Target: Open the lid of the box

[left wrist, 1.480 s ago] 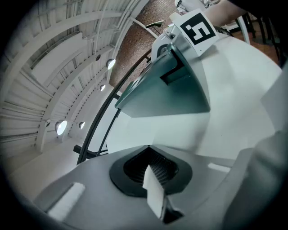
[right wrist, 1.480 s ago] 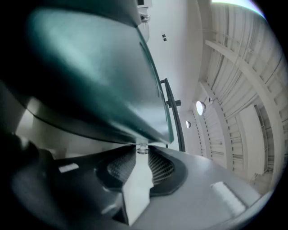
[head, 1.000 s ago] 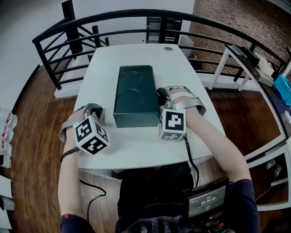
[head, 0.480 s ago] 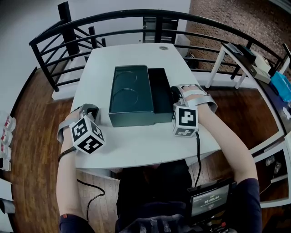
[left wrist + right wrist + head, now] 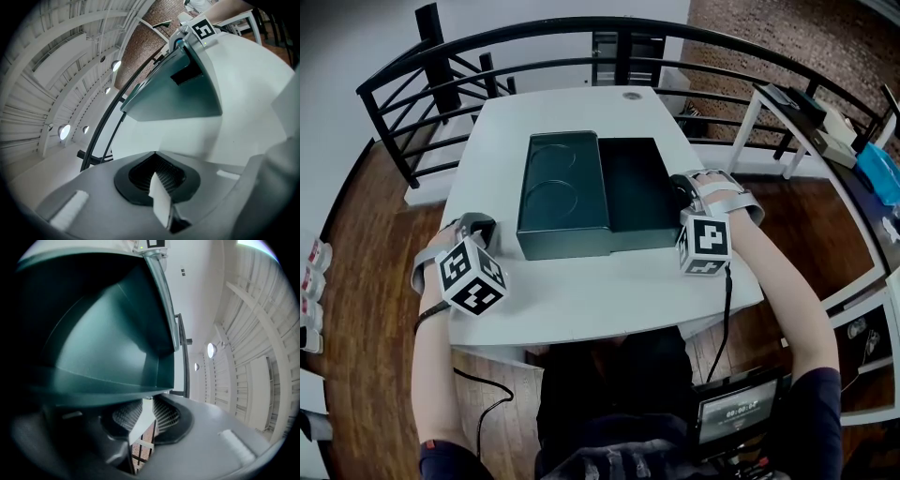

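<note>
Lying flat right of the box, the lid looks fully open. The right gripper pinches its outer wall; the left gripper, left of the box, is pressed together, empty.

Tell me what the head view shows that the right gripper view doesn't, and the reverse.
Head view only: the white table, the left gripper apart from the box, and the box's two-circle panel. Right gripper view only: the right gripper with jaws closed on the wall of the open half, plus a ceiling light. Both: the dark green open half.
</note>
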Motion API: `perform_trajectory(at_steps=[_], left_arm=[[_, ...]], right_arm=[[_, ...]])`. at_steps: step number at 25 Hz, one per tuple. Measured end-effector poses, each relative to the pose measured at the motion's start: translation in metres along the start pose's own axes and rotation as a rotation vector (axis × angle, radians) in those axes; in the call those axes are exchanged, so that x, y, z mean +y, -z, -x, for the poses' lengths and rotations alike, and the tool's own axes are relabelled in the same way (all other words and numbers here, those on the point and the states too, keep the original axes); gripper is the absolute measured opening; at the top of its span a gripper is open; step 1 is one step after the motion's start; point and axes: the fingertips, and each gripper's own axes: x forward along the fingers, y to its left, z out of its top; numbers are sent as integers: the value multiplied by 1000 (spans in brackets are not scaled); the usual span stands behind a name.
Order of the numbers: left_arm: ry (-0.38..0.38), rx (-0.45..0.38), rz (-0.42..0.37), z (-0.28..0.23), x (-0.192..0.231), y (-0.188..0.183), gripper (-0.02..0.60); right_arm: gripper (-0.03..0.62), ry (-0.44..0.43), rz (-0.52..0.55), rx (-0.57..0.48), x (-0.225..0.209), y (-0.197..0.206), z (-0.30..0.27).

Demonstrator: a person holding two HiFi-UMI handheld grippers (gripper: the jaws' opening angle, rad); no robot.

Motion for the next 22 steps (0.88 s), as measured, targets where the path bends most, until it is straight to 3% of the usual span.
perform_trajectory(at_steps=[7, 16, 19, 22], left_arm=[[-1, 4, 4, -1, 1, 3, 14], [0, 4, 3, -2, 1, 4, 14], [0, 3, 4, -2, 2, 3, 14], [0, 3, 7, -2, 2, 4, 14]], right_arm=[[74, -13, -31, 10, 5, -3, -1], [77, -12, -58, 116, 12, 35, 5], [5, -13, -59, 127, 16, 37, 11], [3, -14, -81, 116, 17, 34, 16]])
